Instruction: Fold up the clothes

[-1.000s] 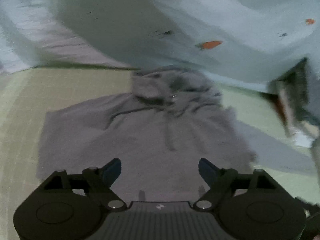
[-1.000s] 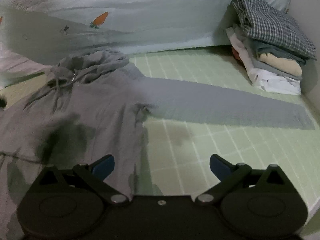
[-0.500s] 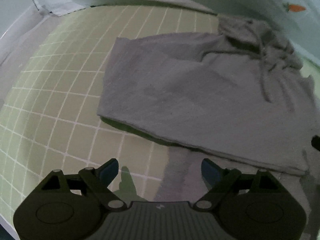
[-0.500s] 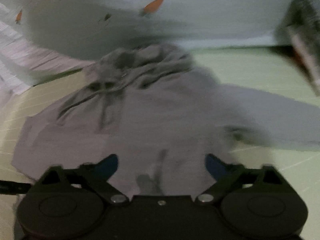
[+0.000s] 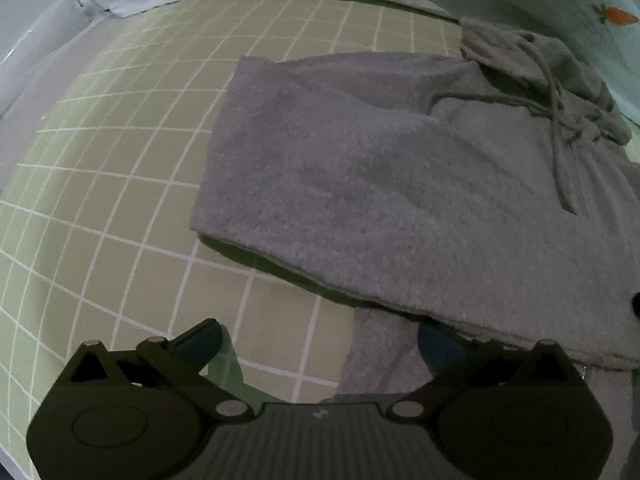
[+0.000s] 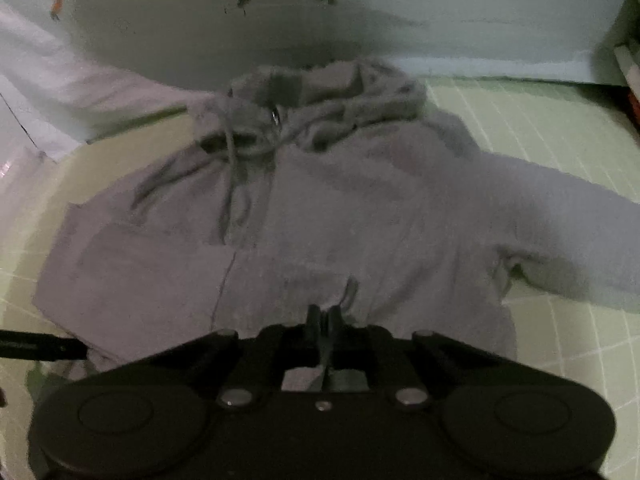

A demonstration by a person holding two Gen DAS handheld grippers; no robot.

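Both grippers dropped to the hoodie (image 6: 320, 220): right gripper (image 6: 324, 316) just closed, pinching hem; left gripper (image 5: 320, 340) just opened wide, straddling cuff to grab.

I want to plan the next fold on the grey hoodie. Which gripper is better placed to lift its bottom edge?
Probably the right gripper: its jaws have just closed at the hoodie's bottom edge, apparently pinching it. The left gripper has been opening, with only one finger near the hem.
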